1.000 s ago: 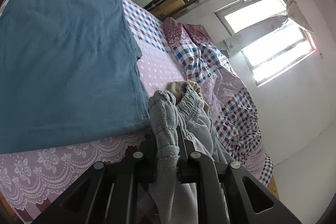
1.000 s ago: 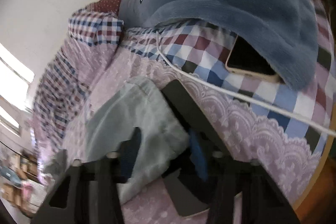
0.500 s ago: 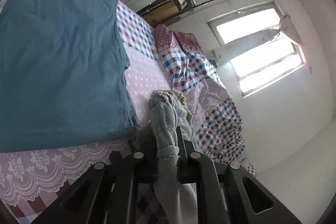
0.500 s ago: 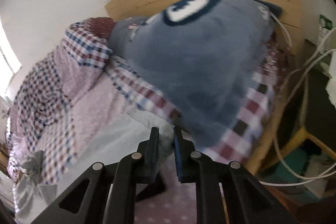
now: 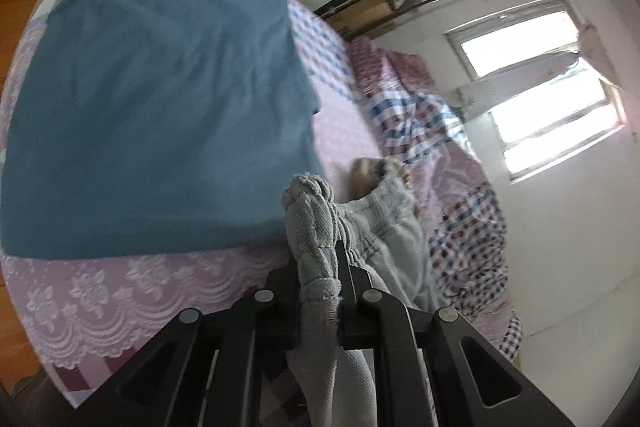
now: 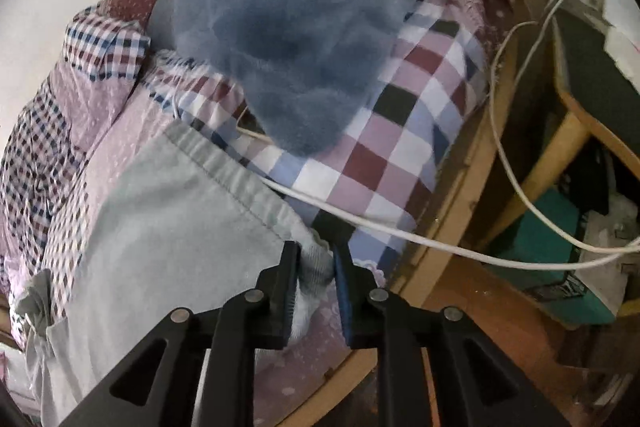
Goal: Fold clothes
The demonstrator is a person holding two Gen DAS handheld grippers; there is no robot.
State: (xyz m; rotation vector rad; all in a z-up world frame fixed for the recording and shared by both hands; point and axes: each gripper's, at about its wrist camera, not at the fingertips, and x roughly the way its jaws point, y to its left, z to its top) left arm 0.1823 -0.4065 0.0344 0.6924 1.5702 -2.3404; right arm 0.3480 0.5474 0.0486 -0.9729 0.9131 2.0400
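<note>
Clamping a bunched fold of the pale grey garment [image 5: 316,227], the left hand-held gripper [image 5: 318,267] has its jaws pressed on the cloth. Right hand-held gripper [image 6: 314,259] grasps the garment's hemmed corner, jaws narrowly apart around the fabric. Garment lies along the bed [image 5: 80,291] near its side edge. Blue folded cloth [image 5: 160,107] rests beside it; blue plush pillow [image 6: 304,27] and white cable [image 6: 360,219] lie by the wooden headboard [image 6: 448,219].
</note>
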